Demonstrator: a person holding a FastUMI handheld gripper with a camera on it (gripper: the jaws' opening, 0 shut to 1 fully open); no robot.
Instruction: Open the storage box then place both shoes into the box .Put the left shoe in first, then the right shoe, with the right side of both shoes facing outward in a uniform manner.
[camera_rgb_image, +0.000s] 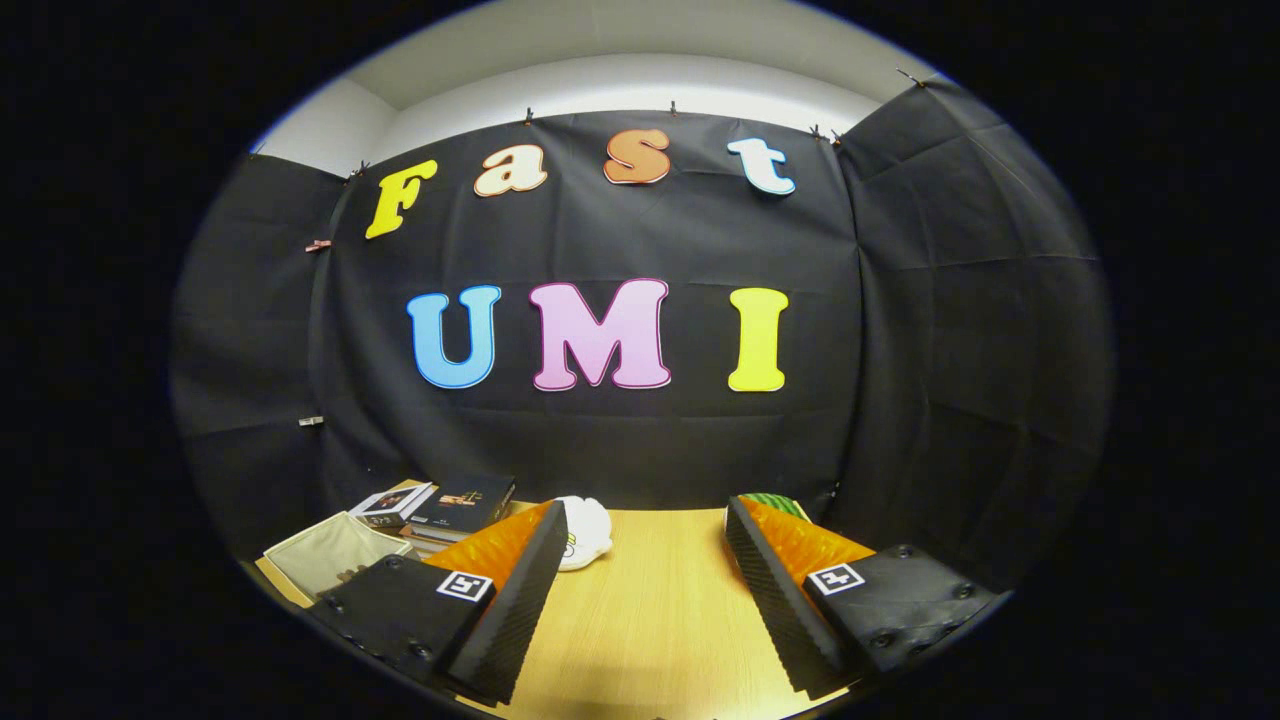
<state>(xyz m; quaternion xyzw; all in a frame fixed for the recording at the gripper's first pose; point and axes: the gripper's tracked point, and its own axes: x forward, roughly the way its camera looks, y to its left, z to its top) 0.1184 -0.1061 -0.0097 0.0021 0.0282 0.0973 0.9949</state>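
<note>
While the gripper (640, 600) hangs released, gripping nothing, above the wooden table (650, 620), a white shoe (585, 530) lies just beyond; approach low and level.

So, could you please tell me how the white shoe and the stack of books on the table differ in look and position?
The white shoe is pale and rounded; the stack of books is dark, flat and boxy. The shoe lies just beyond the tip of one finger of the open gripper, partly hidden by it; the books sit further out to that side, beside a beige fabric bin. Both rest on the wooden table, near the back wall.
</note>
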